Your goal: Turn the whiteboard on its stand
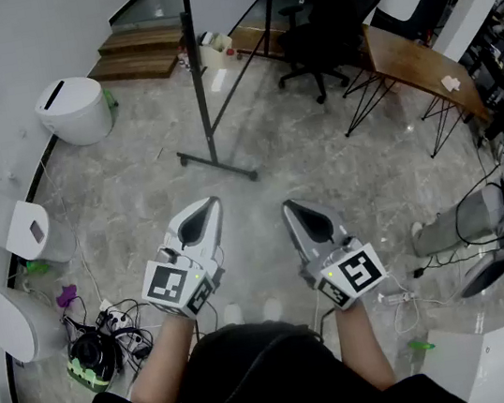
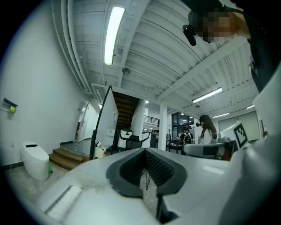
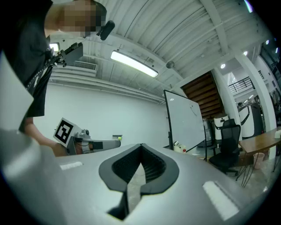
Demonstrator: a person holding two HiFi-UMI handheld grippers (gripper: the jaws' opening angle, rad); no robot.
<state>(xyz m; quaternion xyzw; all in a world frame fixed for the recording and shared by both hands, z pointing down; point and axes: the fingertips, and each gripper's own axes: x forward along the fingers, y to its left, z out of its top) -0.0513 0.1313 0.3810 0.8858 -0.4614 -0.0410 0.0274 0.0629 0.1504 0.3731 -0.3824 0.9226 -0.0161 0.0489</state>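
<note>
1. White and upright in its dark frame, the whiteboard (image 3: 184, 121) shows its face in the right gripper view. In the head view it is nearly edge-on, a thin dark line rising from the foot bar (image 1: 218, 165) of its stand.
2. The stand rests on the grey marbled floor (image 1: 320, 152), ahead of both grippers and well apart from them. Neither gripper touches the board or the frame.
3. The left gripper (image 1: 204, 211) is held level and pointed toward the stand. Its jaws are closed, tips meeting, with nothing between them.
4. The right gripper (image 1: 297, 209) sits just beside it, also level. Its jaws are likewise closed tip to tip on nothing, and only floor shows through the gap behind the tips.
5. Past the whiteboard lie low wooden steps (image 1: 138, 52). To their right stands a black office chair (image 1: 327, 18), pulled up to a wooden counter (image 1: 419, 60) on thin black legs.
6. At the left, near the curved wall, stands a white toilet-shaped unit (image 1: 76, 110). Closer in, a tangle of cables (image 1: 102, 333) lies on the floor beside the person's left arm.
</note>
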